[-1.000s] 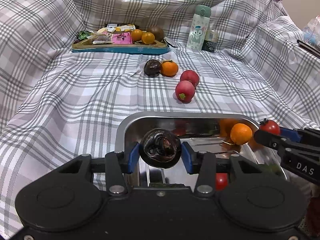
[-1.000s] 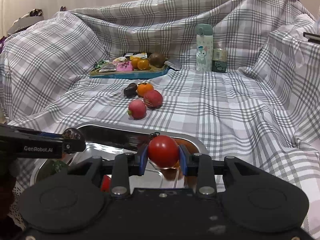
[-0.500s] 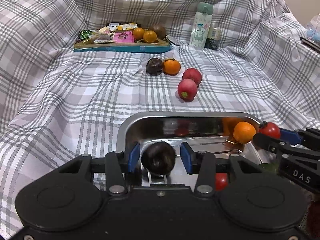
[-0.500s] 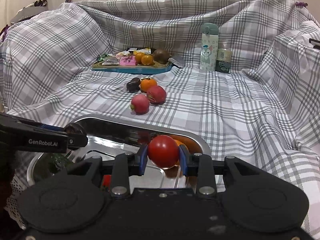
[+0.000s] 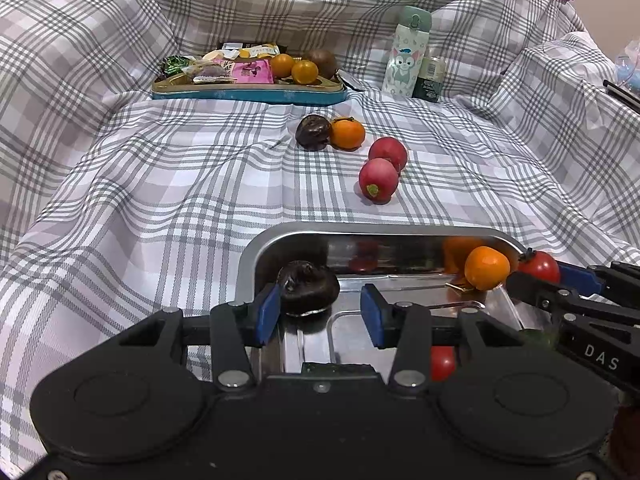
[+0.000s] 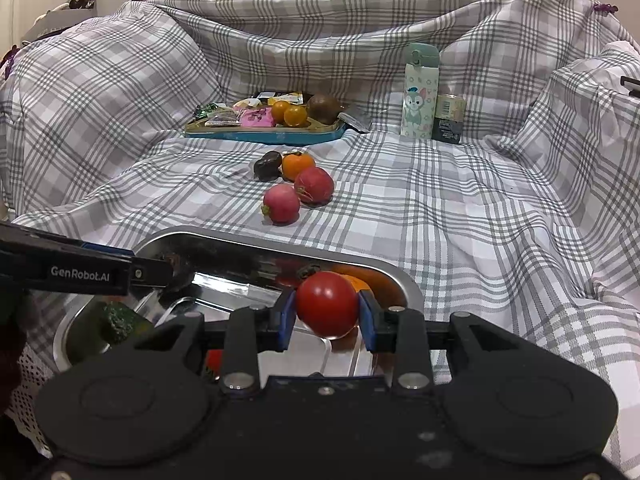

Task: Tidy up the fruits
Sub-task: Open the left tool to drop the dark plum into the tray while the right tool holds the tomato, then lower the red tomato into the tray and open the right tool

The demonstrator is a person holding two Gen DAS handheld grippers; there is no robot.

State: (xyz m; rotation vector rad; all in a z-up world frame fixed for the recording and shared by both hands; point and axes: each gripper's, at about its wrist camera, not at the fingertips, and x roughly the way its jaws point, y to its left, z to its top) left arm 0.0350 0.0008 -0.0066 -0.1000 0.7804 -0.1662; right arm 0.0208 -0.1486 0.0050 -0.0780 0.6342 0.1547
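Fruit is what I am sorting into the shiny steel tray with rounded corners (image 5: 496, 236) close in front of me, so I read it left to right. My left gripper (image 5: 320, 312) stands wide apart over the tray's left end, and the wrinkled dark round fruit (image 5: 308, 286) sits on the tray floor touching only the left blue pad; I judge it released. It looks light, leathery and a bit soft, best taken across its widest middle. To the right, a smooth orange citrus (image 5: 486, 268) rests against the far wall, one there that I can see, and part of one small red fruit (image 5: 442, 362) shows under my left gripper. In my right gripper (image 6: 327, 316) I hold a glossy red tomato (image 6: 327, 304), pads pressed on both flanks above the tray's right end. I judge it slippery and easily bruised, so a gentle squeeze at the equator suits it.

Out on the grey plaid cloth (image 5: 160, 184) I count four loose pieces: one dark wrinkled fruit (image 5: 313, 132) touching one orange citrus with a green cap (image 5: 347, 133), then two pink-red radish-like globes (image 5: 378, 180) just beside each other. The far teal-rimmed tray of snacks (image 5: 248, 94) holds two small oranges and one brown fruit
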